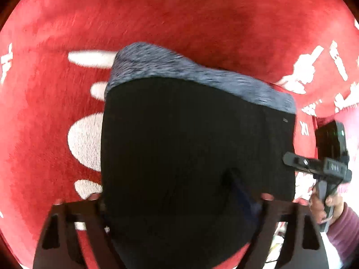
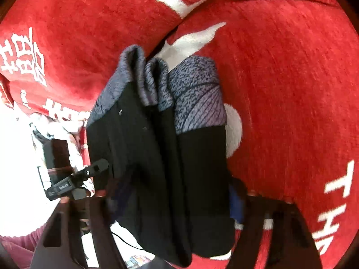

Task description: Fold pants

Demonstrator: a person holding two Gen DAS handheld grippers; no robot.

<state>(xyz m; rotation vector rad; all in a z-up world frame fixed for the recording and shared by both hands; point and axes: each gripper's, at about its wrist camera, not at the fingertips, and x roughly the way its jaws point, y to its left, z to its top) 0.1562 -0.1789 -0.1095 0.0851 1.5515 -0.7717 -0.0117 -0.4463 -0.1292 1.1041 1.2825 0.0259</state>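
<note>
The pants (image 1: 190, 145), black with a speckled grey-blue band (image 1: 179, 67) at the far end, form a folded bundle on a red blanket. In the left wrist view the bundle fills the gap of my left gripper (image 1: 179, 198), and both fingertips press its sides, so creases run up from them. The right wrist view shows the pants (image 2: 161, 157) as several stacked layers between the fingers of my right gripper (image 2: 177, 194), which is shut on them. At the bundle's right edge is the right gripper's finger (image 1: 291, 159). The left gripper's finger (image 2: 98, 165) touches the bundle's left edge.
A red plush blanket (image 1: 179, 22) with white characters and shapes lies under everything and shows wrinkles (image 2: 291, 89). A person's hand (image 1: 323, 204) in a maroon sleeve (image 1: 343, 231) holds the right gripper's handle. Bright white floor (image 2: 18, 145) lies past the blanket's edge.
</note>
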